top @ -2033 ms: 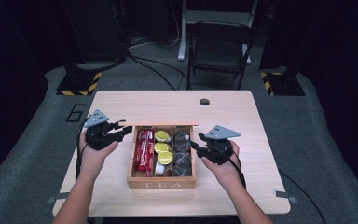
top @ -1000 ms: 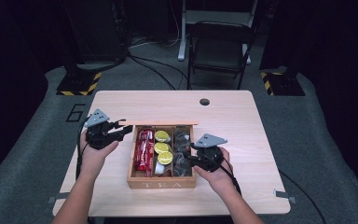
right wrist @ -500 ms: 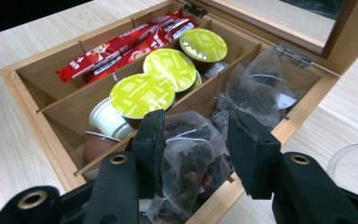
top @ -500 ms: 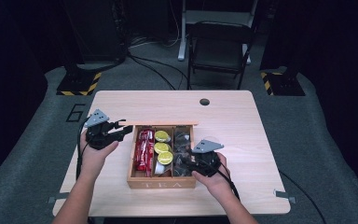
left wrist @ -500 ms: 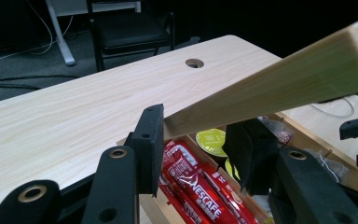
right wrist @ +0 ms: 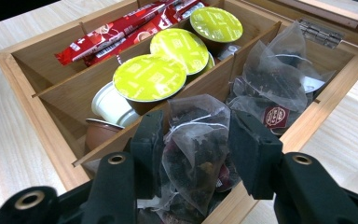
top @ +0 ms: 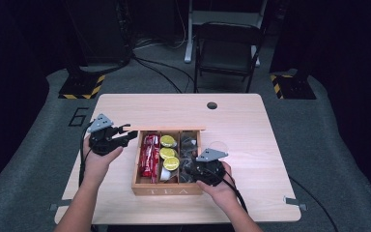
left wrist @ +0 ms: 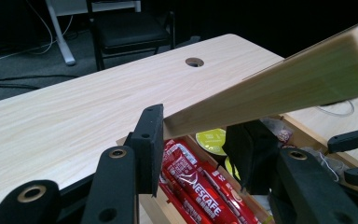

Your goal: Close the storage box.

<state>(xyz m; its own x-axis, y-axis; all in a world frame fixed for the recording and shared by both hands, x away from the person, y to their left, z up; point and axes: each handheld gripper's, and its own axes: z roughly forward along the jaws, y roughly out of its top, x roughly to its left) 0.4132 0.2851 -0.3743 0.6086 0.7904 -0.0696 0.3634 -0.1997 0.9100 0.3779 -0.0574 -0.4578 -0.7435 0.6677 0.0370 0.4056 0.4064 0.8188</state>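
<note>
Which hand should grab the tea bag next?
Right, probably. The right tool already has a tea bag between its jaws in the box. The left tool is busy holding the lid up.

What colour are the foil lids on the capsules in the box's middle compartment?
Yellow-green, on the capsules; clearest in the right gripper view.

Your raised lid (left wrist: 279, 93) blocks the box's (top: 166, 189) far side; dividers (right wrist: 121, 74) and tea bags (right wrist: 270, 79) crowd the compartments; bare counter (top: 261, 130) lies all round.
</note>
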